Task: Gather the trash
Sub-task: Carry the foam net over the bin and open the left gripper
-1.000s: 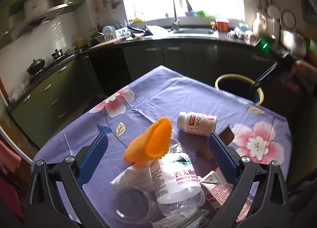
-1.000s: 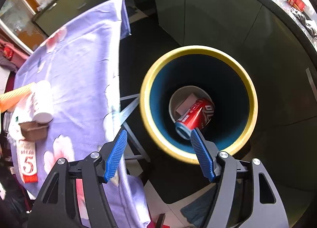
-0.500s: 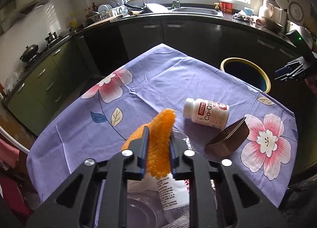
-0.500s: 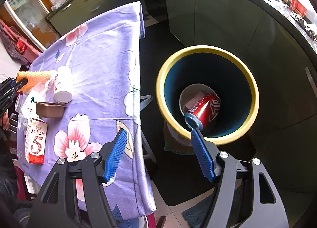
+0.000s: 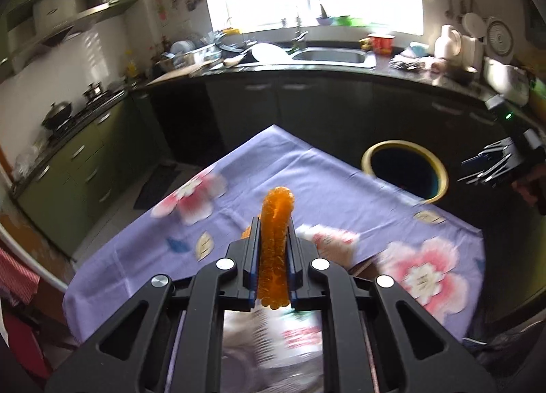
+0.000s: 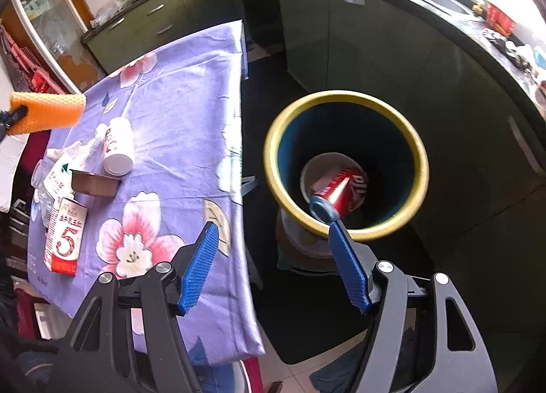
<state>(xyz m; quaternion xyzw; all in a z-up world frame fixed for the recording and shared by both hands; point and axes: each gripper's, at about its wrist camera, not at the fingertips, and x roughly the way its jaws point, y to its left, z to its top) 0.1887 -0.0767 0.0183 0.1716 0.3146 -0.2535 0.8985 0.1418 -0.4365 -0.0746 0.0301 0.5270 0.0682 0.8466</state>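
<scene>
Since a second ago the left tool [image 5: 273, 256] went from wide open to clamped on the orange foam net [image 5: 275, 222] and has lifted it off the pile, now held above the worktop [image 5: 324, 181]. Right tool [image 6: 273, 246] stays wide open, empty, pulled back from the bin [image 6: 344, 160], red can [image 6: 341, 191] inside. White bottle [image 6: 117, 147], brown tray [image 6: 94, 183] and carton [image 6: 66, 232] lie on the worktop.
</scene>
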